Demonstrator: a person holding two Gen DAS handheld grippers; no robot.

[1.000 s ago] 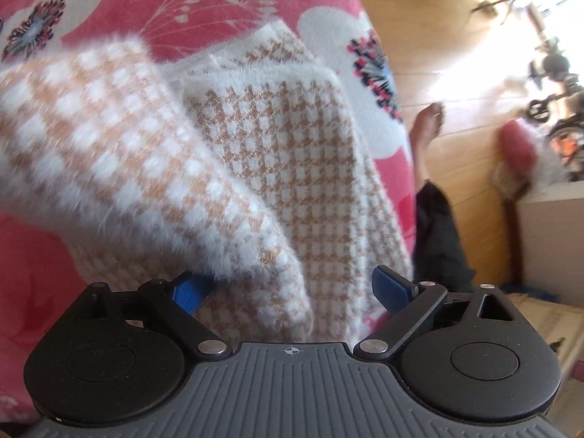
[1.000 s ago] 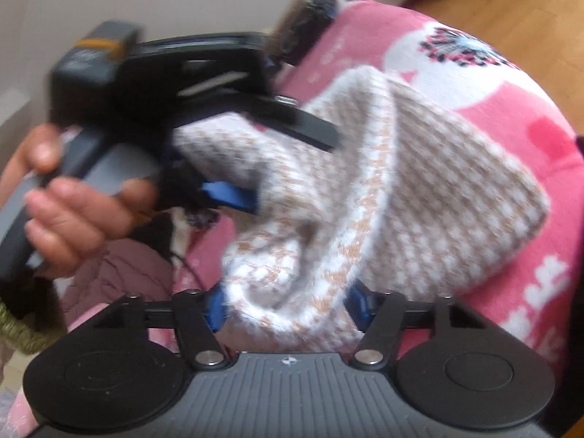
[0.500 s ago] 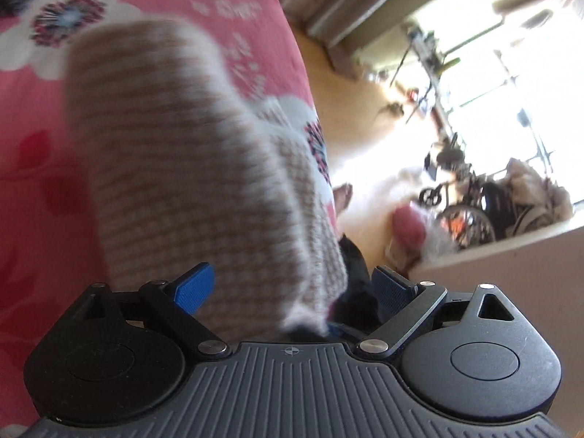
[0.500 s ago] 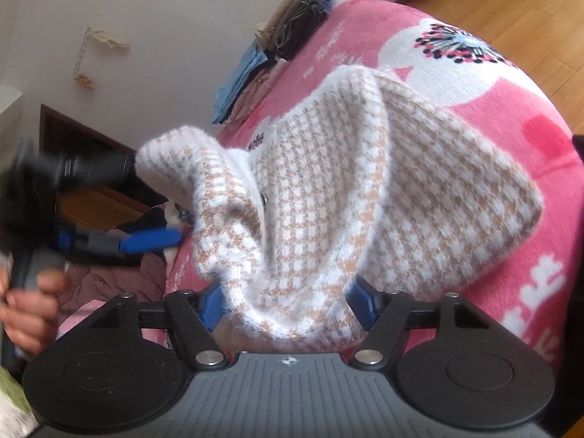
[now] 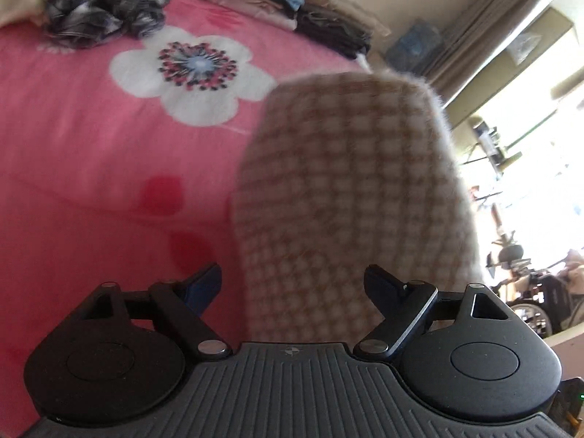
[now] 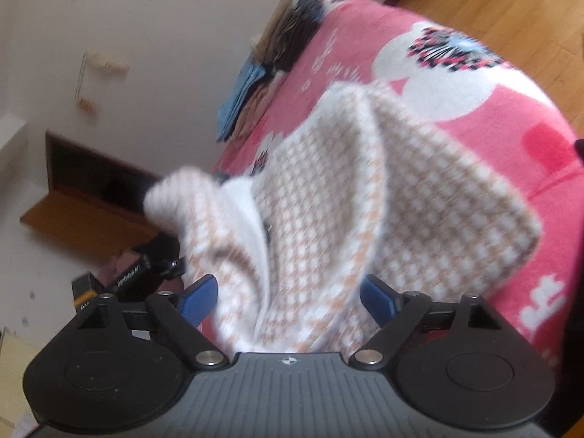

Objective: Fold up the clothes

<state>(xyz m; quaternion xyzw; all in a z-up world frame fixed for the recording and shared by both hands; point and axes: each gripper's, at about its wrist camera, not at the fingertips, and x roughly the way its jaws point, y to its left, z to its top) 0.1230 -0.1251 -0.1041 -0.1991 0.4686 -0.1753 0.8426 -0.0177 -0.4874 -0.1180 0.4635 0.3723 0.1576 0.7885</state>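
Opening my right gripper (image 6: 288,297) around the bunched houndstooth sweater (image 6: 365,200) on the pink bedspread (image 6: 511,116); left gripper (image 5: 292,284) closing, pads not yet pressing fabric. Risk: released fluffy knit springs apart, undoing the fold.

We see one fuzzy knit garment (image 6: 328,200), a houndstooth check in tan and white with a plain white lining. It lies bunched on the pink flowered bed (image 5: 91,146), not yet a flat fold. In the right wrist view its main panel spreads toward 3 o'clock with a rounded corner, a ridge rises toward 12, and a loose flap curls toward 9, its white inside showing. In the left wrist view the same garment (image 5: 346,200) looms close and blurred, a rounded hump filling the middle toward 1 o'clock.
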